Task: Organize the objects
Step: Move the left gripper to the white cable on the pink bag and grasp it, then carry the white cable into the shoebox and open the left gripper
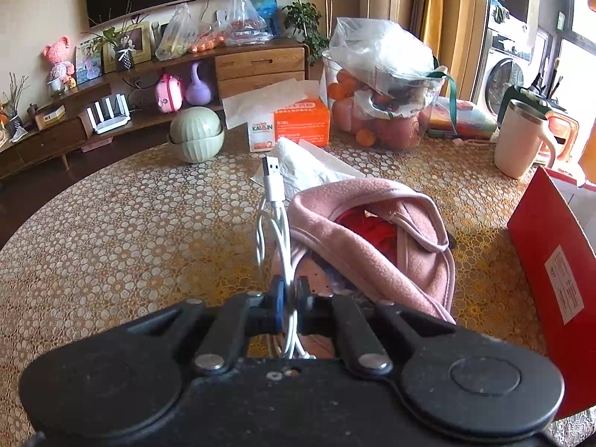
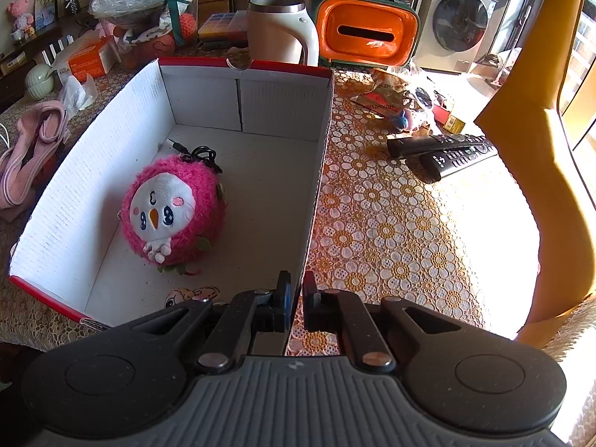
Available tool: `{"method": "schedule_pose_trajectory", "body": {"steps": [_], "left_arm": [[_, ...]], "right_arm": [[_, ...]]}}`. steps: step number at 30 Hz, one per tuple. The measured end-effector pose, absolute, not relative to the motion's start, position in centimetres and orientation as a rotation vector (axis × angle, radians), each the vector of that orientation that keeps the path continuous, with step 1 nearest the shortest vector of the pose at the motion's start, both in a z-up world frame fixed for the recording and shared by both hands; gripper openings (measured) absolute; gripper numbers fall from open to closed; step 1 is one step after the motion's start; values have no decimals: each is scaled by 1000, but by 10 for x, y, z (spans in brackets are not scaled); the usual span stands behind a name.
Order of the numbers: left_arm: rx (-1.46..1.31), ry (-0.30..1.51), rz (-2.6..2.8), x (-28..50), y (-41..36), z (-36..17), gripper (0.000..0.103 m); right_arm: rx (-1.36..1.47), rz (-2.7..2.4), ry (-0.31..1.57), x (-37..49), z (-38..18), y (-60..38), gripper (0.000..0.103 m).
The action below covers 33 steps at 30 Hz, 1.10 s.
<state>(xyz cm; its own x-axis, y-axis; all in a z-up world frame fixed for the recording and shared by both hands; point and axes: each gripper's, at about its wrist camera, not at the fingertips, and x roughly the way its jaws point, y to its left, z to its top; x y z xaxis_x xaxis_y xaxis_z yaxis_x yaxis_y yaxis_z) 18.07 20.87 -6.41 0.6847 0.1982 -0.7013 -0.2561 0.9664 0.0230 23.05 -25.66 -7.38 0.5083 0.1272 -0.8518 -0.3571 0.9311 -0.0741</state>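
My left gripper (image 1: 289,294) is clamped on a coiled white USB cable (image 1: 275,219), its plug pointing toward 12 o'clock above the table (image 1: 111,223); a pink fleece pouch (image 1: 376,238) lies just at its 3 o'clock. Only my right camera looks into the cardboard box (image 2: 67,223): a pink plush toy (image 2: 171,208) sits there, a black cable (image 2: 201,154) at its 12 o'clock. My right gripper (image 2: 296,298) pinches the box's right wall, jaws nearly together. Two remotes (image 2: 443,151) lie at 2 o'clock.

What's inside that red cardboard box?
Inside the white-lined red cardboard box: a fluffy pink bird plush, a coiled black cable behind it. The near corner is hidden by the right gripper.
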Motion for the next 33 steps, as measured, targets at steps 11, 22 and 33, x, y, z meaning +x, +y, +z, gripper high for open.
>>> {"method": "schedule_pose_trajectory", "body": {"steps": [11, 22, 33], "left_arm": [[-123, 655, 236, 149, 206, -10, 4], [-137, 623, 29, 144, 145, 34, 4], [-44, 615, -228, 174, 37, 47, 4]], "right_arm": [[-254, 298, 992, 230, -74, -256, 6], [-240, 301, 980, 229, -74, -258, 6], [-238, 308, 970, 229, -76, -259, 6]]}}
